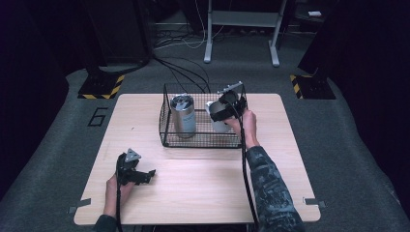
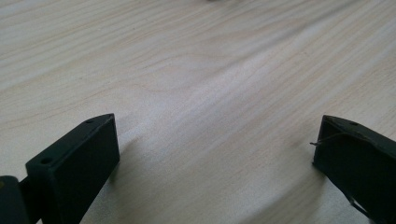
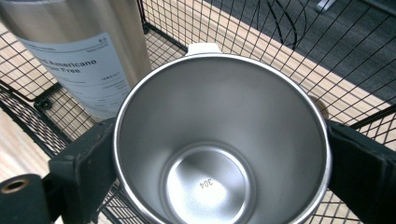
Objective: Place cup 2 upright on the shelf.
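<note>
The right hand-held gripper (image 3: 219, 154) clamps its jaws on the steel cup (image 3: 219, 140), rim up, inside the wire basket (image 1: 167, 125); a labelled tumbler (image 3: 79, 51) stands just beside it. The left hand-held gripper (image 2: 215, 158) rests wide apart on the counter (image 2: 196, 70), holding nothing, evidently parked.

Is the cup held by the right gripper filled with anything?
No. The right gripper view looks straight into the steel cup and shows a bare bottom stamped 304.
</note>
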